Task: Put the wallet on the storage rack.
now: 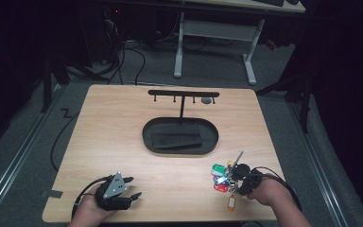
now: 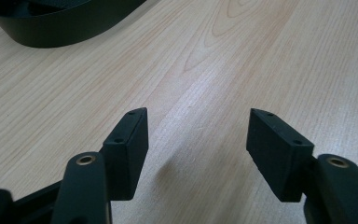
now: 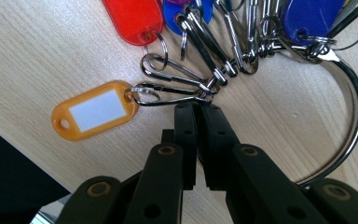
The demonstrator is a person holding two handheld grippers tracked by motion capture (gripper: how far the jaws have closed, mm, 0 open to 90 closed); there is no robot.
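Note:
A bunch of coloured key tags (image 1: 223, 177) on snap clips lies at the table's front right. In the right gripper view I see an orange tag (image 3: 95, 111), a red tag (image 3: 133, 18), a blue tag (image 3: 307, 16) and a large metal ring (image 3: 354, 116). My right gripper (image 3: 198, 108) is shut, its tips pinching the wire clip (image 3: 168, 100) of the orange tag; it rests by the bunch (image 1: 235, 188). My left gripper (image 1: 133, 187) lies at the front left, open with nothing but bare wood between its jaws (image 2: 198, 126).
A black stand with a hooked crossbar (image 1: 183, 93) rises from an oval black tray (image 1: 146, 137) at the table's middle back. The tray's wall (image 2: 51, 28) shows beyond the left jaws. The table's front edge runs close to both hands.

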